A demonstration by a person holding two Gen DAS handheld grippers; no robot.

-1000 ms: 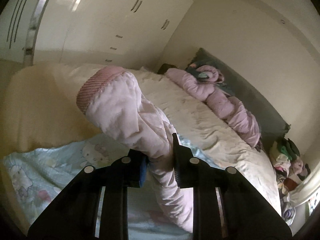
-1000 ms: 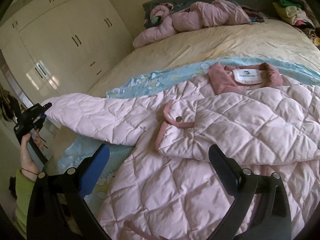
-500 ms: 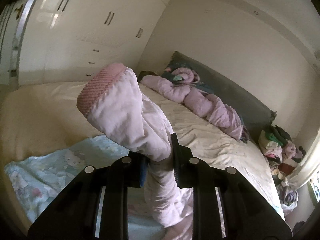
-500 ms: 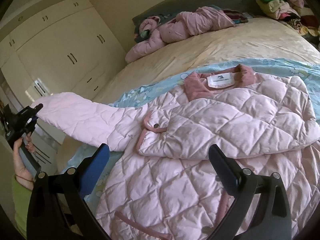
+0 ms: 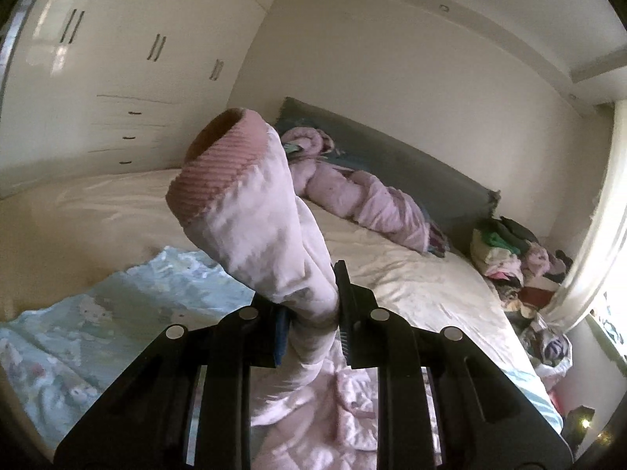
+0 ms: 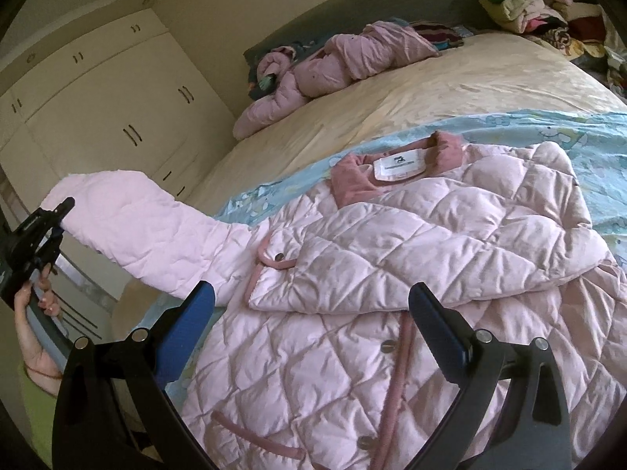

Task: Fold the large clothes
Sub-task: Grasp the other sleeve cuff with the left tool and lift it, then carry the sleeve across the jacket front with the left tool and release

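Lying spread on the bed: pink quilted coat. Pinching its sleeve, lifting it sideways: left gripper fingers. Hovering above the coat, gaping wide: right gripper fingers.

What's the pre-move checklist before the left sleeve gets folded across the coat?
1. Left hand-held gripper shut on sleeve: ok.
2. Grip sits back from the ribbed cuff, cuff free: ok.
3. Sleeve lifted off the blue sheet: ok.
4. Right hand-held gripper open, holding nothing, above the quilted coat: ok.
5. Other sleeve already folded over the coat front: ok.
6. Coat hem lying flat: cannot tell, out of frame.
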